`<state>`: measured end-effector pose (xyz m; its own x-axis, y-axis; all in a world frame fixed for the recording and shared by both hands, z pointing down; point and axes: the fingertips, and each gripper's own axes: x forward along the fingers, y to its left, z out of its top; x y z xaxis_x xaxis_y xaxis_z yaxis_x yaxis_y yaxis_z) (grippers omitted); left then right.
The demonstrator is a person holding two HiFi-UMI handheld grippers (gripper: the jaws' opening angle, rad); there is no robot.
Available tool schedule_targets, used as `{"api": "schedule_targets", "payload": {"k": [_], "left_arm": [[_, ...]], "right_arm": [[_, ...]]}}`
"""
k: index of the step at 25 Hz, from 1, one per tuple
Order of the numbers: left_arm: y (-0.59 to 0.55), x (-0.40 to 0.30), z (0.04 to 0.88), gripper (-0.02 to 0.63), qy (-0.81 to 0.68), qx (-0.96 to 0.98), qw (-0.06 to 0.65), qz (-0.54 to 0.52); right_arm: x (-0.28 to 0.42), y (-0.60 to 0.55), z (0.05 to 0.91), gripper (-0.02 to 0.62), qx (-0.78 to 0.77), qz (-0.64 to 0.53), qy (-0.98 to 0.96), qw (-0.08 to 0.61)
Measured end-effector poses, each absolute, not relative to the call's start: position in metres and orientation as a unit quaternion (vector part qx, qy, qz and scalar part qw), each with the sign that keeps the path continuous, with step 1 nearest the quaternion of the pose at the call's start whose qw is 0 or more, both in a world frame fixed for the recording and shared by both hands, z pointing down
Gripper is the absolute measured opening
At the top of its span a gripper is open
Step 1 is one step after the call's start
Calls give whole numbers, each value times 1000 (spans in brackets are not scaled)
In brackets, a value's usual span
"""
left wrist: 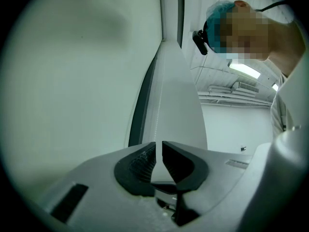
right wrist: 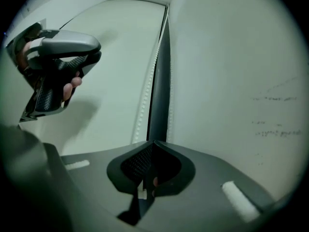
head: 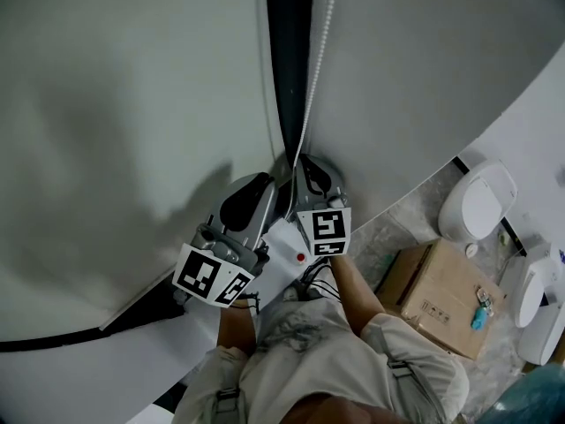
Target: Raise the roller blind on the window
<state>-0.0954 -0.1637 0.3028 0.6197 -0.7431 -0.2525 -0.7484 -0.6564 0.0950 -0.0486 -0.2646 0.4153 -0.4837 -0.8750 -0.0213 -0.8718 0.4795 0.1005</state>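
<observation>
At the window, in front of the dark mullion [head: 287, 60] that parts two grey panels, the bead chain [head: 320, 51] hangs down to both tongs. The roller blind [head: 132, 104] covers the window as far down as the head view shows, so I judge the raise not yet begun. I cannot tell whether the chain drives this panel or the second panel [head: 424, 78] to the right. The right tongs [right wrist: 150, 146] are clenched on the bead chain, with a white bead showing just under the closed pads. The left tongs [left wrist: 159, 151] stand narrowly parted with the chain running through the gap, not gripped. Risks, in my judgement: the beads may slip through the right pads under a sharp pull, since the grip is on one thin strand. A pull on the wrong strand would not lift the blind. A pull angled away from the window could jump the chain off its drive. The two tools sit close together and may knock if I work the left one along the chain carelessly. Pose: the right tool points level at the window, its marker cube [head: 324, 230] facing the head camera and the forearm [head: 353, 281] below it. The left tool sits above and to its left, nose tilted slightly upward, a hand [right wrist: 67, 88] wrapped round its handle.
</observation>
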Motion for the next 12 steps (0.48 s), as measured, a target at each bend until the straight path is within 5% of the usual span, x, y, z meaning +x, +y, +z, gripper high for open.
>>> {"api": "schedule_targets", "payload": {"k": [12], "left_arm": [[-181,-86,325,71,410,-905,-9,114]], "right_arm": [[-58,-257,416,51,491,-56,-869,13]]}}
